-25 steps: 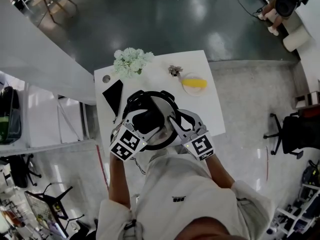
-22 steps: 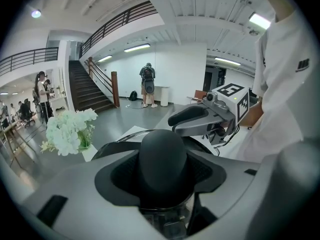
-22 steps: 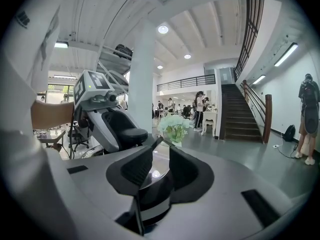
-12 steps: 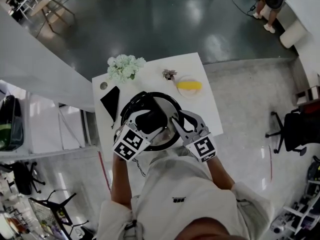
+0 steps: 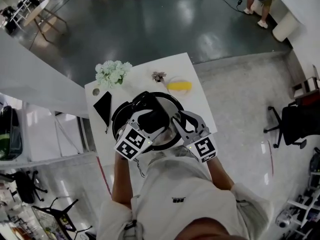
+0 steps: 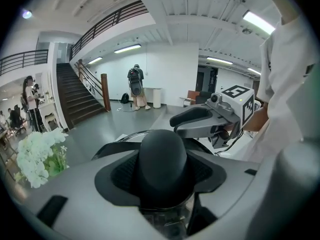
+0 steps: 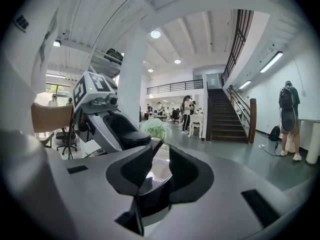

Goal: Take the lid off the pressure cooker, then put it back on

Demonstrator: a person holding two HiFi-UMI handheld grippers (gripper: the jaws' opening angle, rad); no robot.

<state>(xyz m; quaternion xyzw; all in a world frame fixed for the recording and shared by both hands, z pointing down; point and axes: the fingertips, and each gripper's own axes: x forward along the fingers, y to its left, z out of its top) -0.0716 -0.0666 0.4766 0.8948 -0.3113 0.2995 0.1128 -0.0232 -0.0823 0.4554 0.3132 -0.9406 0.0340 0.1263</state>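
**Left gripper view.** The jaws of the left gripper (image 6: 162, 170) are clamped on the black knob (image 6: 162, 151) of the lid (image 5: 165, 103), with 1 pad on each side. The right gripper (image 6: 212, 120) reaches in from the right, just beyond the knob. White flowers (image 6: 42, 154) stand at far left.

**Right gripper view.** The right gripper's 2 jaws stand a narrow gap apart. The lid's shiny surface shows through the gap, and a dark part sits low between the pads. Whether they press on it cannot be told.

**Head view.** The pressure cooker (image 5: 118, 124) stands at the near edge of the white table (image 5: 200, 114), with the lid over it. Whether the lid is seated or raised cannot be told. The left gripper is at the lid's centre, the right at its right edge. Beyond lie the flowers, a yellow item (image 5: 179, 86) on a plate (image 5: 170, 80), and a black flat object (image 5: 103, 106).
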